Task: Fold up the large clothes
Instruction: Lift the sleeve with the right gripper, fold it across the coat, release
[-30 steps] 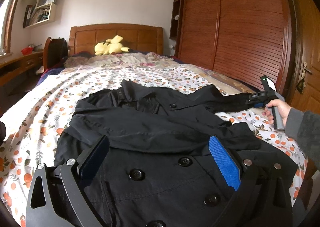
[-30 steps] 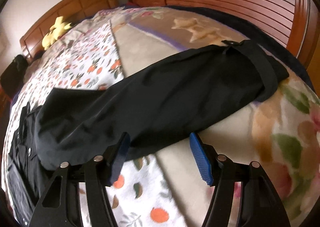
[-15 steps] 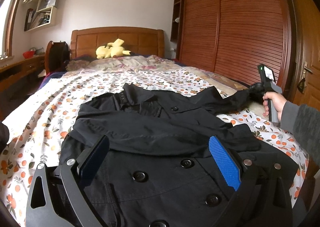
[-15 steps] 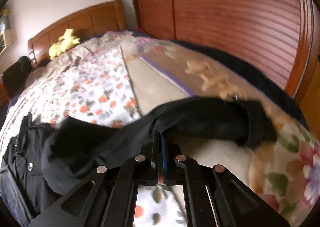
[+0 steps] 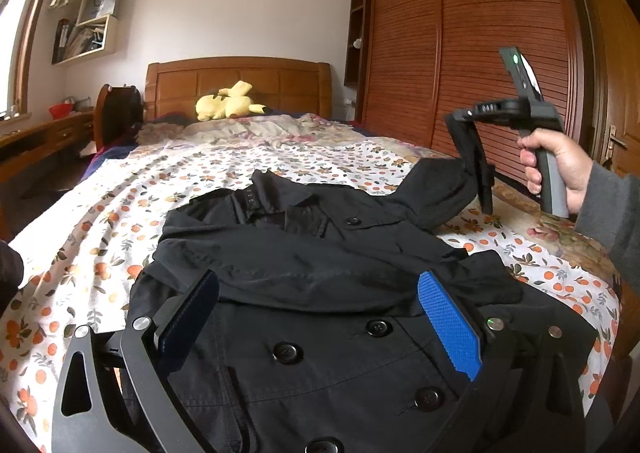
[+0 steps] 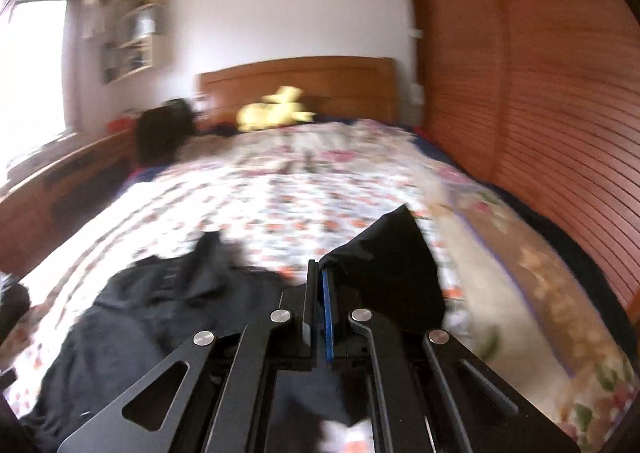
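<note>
- The black coat (image 5: 320, 293) lies face up on the flowered bedspread (image 5: 120, 221); one sleeve looks already folded across the chest — an early stage, by my judgement.
- The right gripper (image 6: 320, 289) is pinched on the other sleeve (image 5: 452, 189), holding its cuff end above the bed.
- The left gripper (image 5: 316, 317) is spread wide over the buttons, holding nothing.
- The body fold is not yet done.
- Bare bedspread lies beyond the collar; the wardrobe (image 5: 480, 53) crowds the right edge — swing the sleeve inward.

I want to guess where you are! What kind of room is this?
Most likely a bedroom. There is a big bed with a wooden headboard, a yellow plush toy by the pillows, and a tall wooden wardrobe beside it.
</note>
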The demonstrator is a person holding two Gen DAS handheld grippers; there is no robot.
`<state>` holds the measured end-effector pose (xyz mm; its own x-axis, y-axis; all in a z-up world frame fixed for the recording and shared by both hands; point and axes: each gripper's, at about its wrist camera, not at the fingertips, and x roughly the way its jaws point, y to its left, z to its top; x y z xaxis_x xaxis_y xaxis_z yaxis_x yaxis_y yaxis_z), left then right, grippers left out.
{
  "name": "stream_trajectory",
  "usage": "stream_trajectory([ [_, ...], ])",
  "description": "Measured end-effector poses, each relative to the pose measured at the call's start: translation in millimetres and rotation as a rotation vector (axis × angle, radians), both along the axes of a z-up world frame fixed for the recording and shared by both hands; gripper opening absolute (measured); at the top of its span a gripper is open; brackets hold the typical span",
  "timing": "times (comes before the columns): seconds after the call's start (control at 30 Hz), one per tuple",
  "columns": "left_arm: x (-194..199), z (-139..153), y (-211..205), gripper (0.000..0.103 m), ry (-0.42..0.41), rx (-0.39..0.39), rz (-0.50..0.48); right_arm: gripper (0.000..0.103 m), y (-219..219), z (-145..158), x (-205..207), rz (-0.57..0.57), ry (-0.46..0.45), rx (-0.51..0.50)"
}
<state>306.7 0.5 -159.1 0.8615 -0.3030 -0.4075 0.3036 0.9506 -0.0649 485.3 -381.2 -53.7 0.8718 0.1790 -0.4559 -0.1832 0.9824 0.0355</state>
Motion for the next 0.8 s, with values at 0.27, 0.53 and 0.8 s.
stream_trajectory([
  [0.27, -2, 2, 6, 0.100, -0.005, 0.000, 0.010, 0.002, 77, -3, -28, 0.219, 0.057, -0.019],
  [0.53, -3, 4, 15, 0.100, -0.006, -0.005, 0.026, 0.002, 103, -31, -42, 0.254, 0.207, -0.060],
  [0.8, -5, 5, 17, 0.100, -0.009, -0.001, 0.030, 0.030, 101, -26, -75, 0.277, 0.201, -0.078],
])
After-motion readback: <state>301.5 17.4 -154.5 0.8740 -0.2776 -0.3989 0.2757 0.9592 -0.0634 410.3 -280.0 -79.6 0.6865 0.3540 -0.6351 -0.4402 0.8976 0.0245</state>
